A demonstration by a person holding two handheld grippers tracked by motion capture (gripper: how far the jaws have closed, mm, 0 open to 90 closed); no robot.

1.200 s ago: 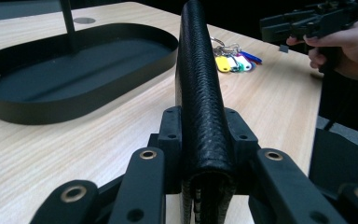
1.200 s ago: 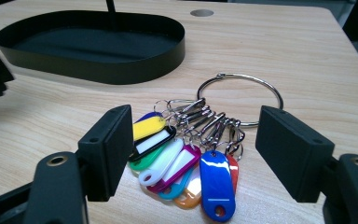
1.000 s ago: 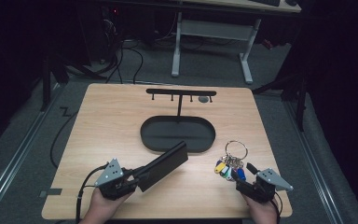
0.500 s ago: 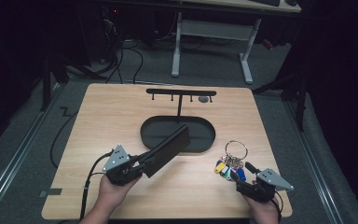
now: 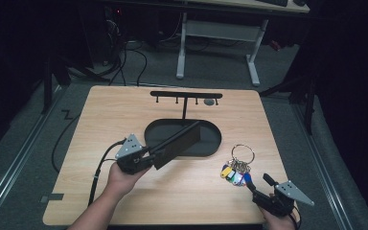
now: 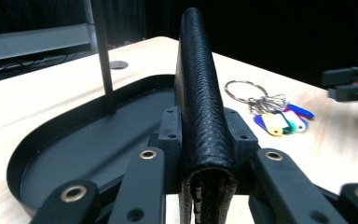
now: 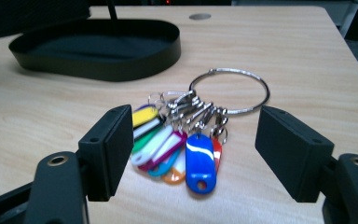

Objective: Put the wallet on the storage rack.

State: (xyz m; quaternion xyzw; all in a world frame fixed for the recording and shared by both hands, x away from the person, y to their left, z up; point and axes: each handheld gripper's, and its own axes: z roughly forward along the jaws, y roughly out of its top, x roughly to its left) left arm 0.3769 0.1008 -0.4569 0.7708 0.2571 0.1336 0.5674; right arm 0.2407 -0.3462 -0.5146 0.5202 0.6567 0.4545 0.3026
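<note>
A black leather wallet (image 5: 177,143) (image 6: 200,102) stands on edge between the jaws of my left gripper (image 5: 148,154) (image 6: 204,140), which is shut on it. The wallet hangs tilted over the near-left part of a black oval tray (image 5: 215,139) (image 6: 88,149) (image 7: 98,51). A metal key ring with several coloured tags (image 5: 237,167) (image 6: 270,112) (image 7: 186,135) lies on the table right of the tray. Just short of the tags, my right gripper (image 5: 257,181) (image 7: 196,154) (image 6: 349,81) stands open, one jaw on each side and touching nothing.
A thin black post (image 5: 185,108) (image 6: 103,60) rises from the tray's far side and carries a hook bar (image 5: 186,95). A small round metal disc (image 5: 210,101) (image 7: 199,16) sits in the wooden tabletop (image 5: 115,110) behind it. The table's front edge lies close under both hands.
My left gripper has carried the wallet away from the front edge and to the right, so it now hangs over the tray. The right gripper has shifted only slightly.
</note>
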